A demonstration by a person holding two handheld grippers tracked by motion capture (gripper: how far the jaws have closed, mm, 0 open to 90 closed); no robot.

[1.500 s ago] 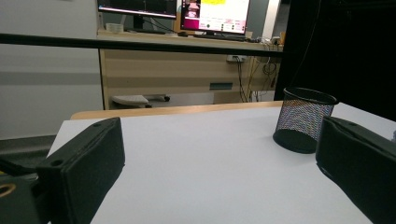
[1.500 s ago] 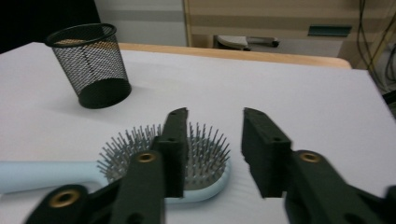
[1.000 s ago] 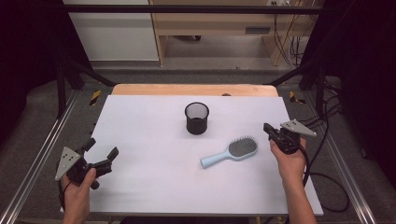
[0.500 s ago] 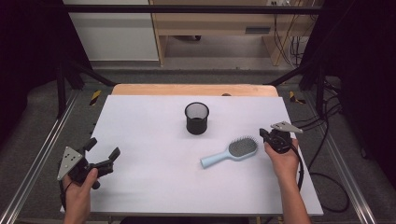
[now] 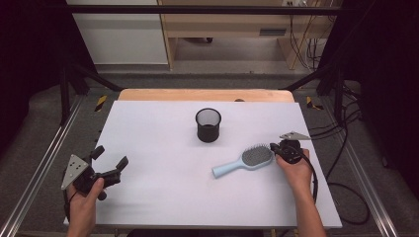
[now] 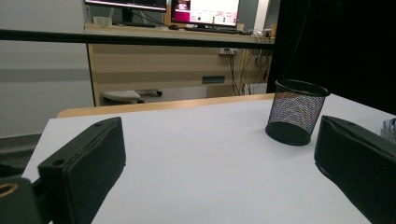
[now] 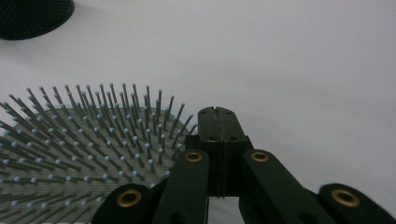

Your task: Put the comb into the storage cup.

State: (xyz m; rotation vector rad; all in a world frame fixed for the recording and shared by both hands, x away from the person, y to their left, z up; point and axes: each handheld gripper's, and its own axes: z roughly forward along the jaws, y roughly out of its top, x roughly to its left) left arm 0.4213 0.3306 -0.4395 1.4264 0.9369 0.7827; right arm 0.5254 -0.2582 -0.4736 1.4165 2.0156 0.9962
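A light blue hairbrush (image 5: 243,161) lies bristles up on the white table (image 5: 163,148), right of centre, with its handle pointing toward the front left. My right gripper (image 5: 274,147) is shut with nothing in it, its tips right at the far right edge of the brush head. In the right gripper view the closed jaws (image 7: 218,114) sit just beside the bristles (image 7: 88,135). A black mesh cup (image 5: 208,125) stands upright at mid-table. My left gripper (image 5: 109,157) rests open near the front left corner, jaws wide and empty, facing the mesh cup (image 6: 295,112).
A wooden strip (image 5: 205,95) borders the table's far edge. Metal rails (image 5: 44,163) run along both sides, and cables (image 5: 341,148) lie on the floor at the right. A desk with monitors (image 6: 205,11) stands beyond the table.
My right gripper has come down and leftward to the edge of the brush head. The left gripper, the brush and the cup have stayed where they were.
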